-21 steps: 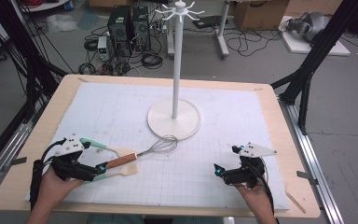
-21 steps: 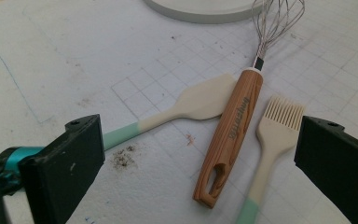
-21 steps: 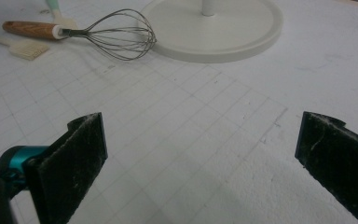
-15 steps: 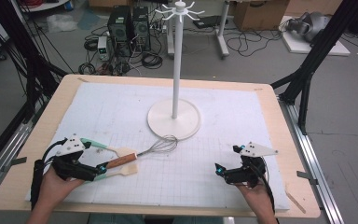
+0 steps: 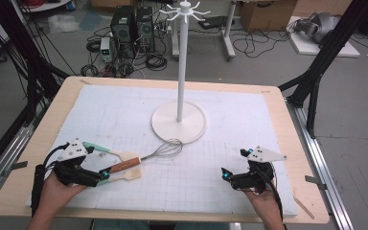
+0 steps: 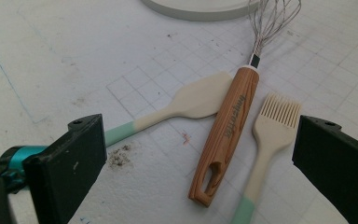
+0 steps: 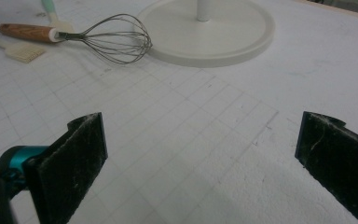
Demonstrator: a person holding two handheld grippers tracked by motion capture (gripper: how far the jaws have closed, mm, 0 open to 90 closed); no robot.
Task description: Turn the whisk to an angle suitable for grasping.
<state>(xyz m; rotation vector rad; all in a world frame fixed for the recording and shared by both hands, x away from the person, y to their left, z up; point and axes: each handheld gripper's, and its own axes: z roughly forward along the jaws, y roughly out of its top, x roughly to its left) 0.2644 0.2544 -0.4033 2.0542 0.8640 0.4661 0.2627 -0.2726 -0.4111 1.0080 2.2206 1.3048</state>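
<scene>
Between the left gripper's [image 6: 193, 154] wide-open, empty jaws lies the wooden-handled wire whisk [image 6: 228, 126]; its wires run off the frame's top. Right gripper [image 7: 200, 158] gapes empty over bare grid mat [image 7: 177, 140].

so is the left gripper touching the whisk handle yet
Apart. In the left gripper view the whisk lies flat on the mat between the open jaws of the left gripper, with bare mat showing on both sides of its wooden handle.
</scene>
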